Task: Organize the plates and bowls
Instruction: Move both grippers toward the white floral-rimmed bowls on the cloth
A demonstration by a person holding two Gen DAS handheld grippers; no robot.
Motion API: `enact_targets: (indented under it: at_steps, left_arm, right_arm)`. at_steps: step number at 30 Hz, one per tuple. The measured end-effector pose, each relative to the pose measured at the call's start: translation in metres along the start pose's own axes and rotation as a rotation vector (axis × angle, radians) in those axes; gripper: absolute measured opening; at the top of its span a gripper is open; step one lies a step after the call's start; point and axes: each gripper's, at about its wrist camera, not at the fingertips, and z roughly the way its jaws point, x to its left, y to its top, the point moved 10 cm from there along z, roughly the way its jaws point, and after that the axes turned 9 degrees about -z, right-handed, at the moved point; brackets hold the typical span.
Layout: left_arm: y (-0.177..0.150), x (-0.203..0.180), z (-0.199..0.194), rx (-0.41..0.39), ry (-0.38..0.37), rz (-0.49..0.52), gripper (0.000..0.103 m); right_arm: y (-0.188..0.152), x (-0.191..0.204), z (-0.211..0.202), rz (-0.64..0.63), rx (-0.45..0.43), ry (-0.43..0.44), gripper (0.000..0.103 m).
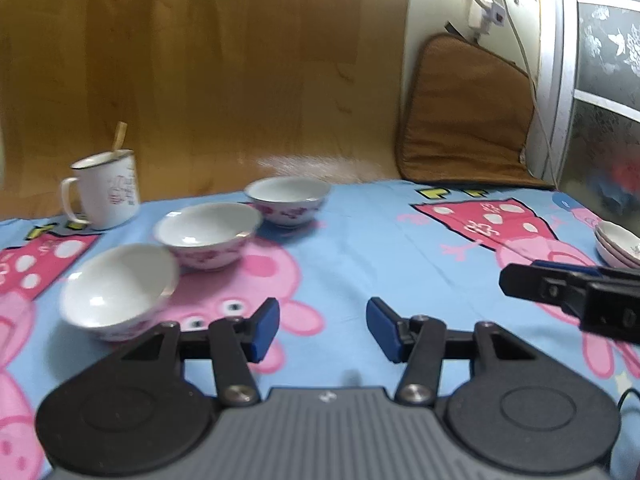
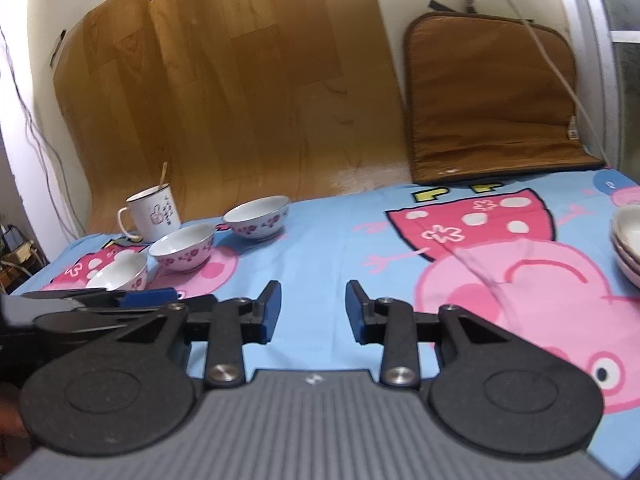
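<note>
While both my grippers hang over the cartoon-pig tablecloth (image 2: 320, 232), neither holds anything: the left gripper (image 1: 323, 330) has its blue pads spread wide, and the right gripper (image 2: 313, 307) is spread much the same. Three flowered bowls stand separately in a diagonal row on my left: the near bowl (image 1: 116, 290), the middle bowl (image 1: 208, 234), the far bowl (image 1: 286, 200), beside an enamel mug (image 1: 106, 192). Small plates (image 2: 628, 242) already sit stacked at the far right. I judge the plates done and the bowls not yet nested.

White bowls (image 1: 208, 236), pink floral pattern
</note>
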Motion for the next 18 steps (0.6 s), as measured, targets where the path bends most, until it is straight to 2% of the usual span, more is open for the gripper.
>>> enact_targets:
  at_steps: [5,11,18]
  left_arm:
    - [0.000,0.038,-0.026,-0.066,0.057,-0.023,0.050]
    - [0.004,0.095,-0.054,-0.112,0.129,-0.150,0.050]
    - [0.031,0.152,-0.063,-0.139,0.235,-0.231,0.047]
  right_arm:
    - [0.002,0.026,0.015,-0.041,0.033,0.073,0.038]
    - [0.017,0.074,0.043,-0.054,0.095,0.237,0.038]
    - [0.032,0.130,0.089,-0.053,0.199,0.388,0.038]
